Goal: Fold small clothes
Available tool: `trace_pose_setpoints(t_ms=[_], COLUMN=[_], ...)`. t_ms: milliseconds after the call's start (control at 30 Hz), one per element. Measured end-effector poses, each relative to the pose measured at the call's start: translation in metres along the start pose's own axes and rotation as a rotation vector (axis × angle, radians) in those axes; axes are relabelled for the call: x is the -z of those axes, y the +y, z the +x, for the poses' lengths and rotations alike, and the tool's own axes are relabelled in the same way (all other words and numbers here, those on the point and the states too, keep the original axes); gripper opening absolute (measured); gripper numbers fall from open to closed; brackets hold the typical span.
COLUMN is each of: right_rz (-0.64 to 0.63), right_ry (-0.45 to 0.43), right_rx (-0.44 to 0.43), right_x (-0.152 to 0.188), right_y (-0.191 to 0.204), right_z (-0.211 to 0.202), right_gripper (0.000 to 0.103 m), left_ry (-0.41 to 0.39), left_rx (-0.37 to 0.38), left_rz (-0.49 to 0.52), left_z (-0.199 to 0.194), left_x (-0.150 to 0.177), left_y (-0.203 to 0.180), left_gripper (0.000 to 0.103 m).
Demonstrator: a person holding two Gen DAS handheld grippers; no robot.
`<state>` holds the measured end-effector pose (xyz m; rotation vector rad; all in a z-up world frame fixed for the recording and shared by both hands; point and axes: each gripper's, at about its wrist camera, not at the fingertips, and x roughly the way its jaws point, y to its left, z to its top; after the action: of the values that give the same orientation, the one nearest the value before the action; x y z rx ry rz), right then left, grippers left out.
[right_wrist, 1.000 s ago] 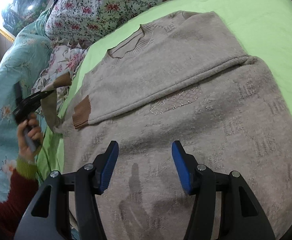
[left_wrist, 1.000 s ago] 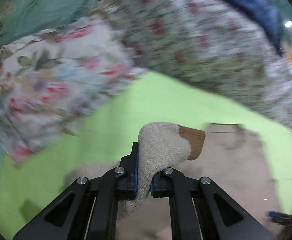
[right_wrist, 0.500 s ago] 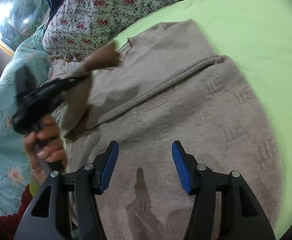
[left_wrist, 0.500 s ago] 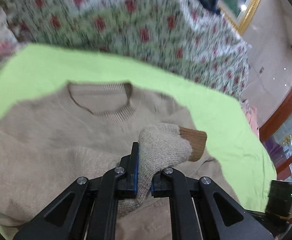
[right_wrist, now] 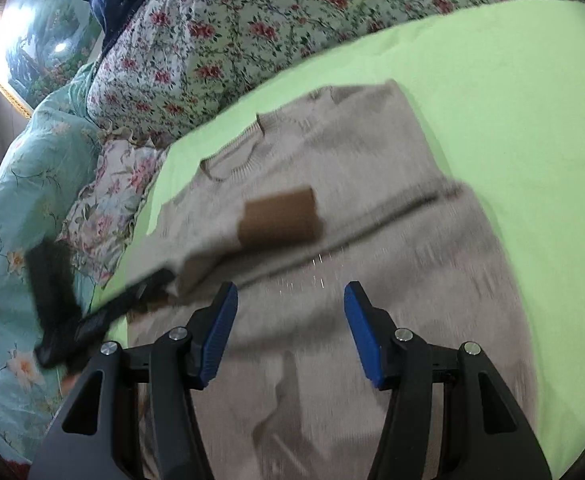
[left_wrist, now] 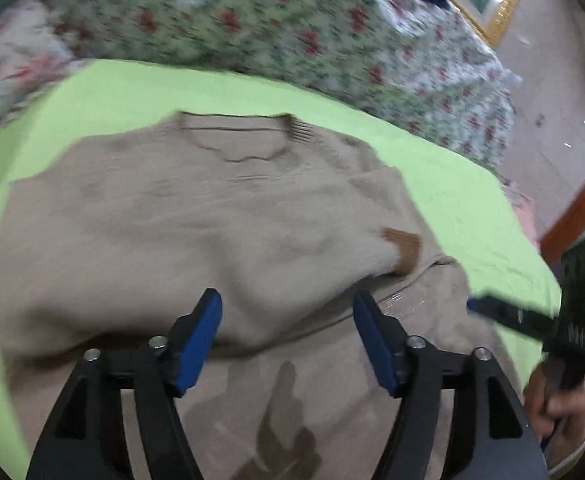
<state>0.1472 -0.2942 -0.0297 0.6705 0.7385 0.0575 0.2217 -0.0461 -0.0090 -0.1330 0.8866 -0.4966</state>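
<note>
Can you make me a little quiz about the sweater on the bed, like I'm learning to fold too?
1. True or false: the left claw is squeezing the sweater.
2. What colour is the cuff at the end of the sleeve lying across the sweater? A) blue B) brown C) green
3. Fill in: the sweater lies on a light ____ sheet.

Key:
1. False. Its jaws have just been opening, and the sleeve lies loose on the sweater.
2. B
3. green
</note>
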Motion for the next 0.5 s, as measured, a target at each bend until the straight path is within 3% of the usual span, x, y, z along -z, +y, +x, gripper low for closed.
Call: trace_pose_setpoints(t_ms=[67,233,267,433,500], right_rz=[-0.011,-0.101,-0.127,-0.189,-0.214], right_ry=[-0.002,-0.005,-0.006,0.02,0.048], right_rx=[0.006,0.034,0.048,0.045,0.036], right_x=[-0.01,-0.027,-0.03,-0.039,-0.04], right_y=[0.0,0.004,0.005,0.007,0.011], right_z=[0.011,0.037,0.043,0.07,0.079], right_gripper=[0.057,0.058,0.062,0.065,0.038], left_ry=[-0.032,-0.083,-0.082,-0.013,0.001], left_rx=[-0.056,-0.301,-0.34,-0.433,-0.436], left_rz=[-0.014,-0.074,-0.095,-0.184,-0.216], left_z=[-0.02,-0.06,-0.062,-0.049,-0.044], left_x=[0.012,0.036,0.04,0.049,0.05], left_y=[0.013,0.066,0.078,0.125,0.135], left_gripper=[0.07,0.07,0.07,0.07,0.069])
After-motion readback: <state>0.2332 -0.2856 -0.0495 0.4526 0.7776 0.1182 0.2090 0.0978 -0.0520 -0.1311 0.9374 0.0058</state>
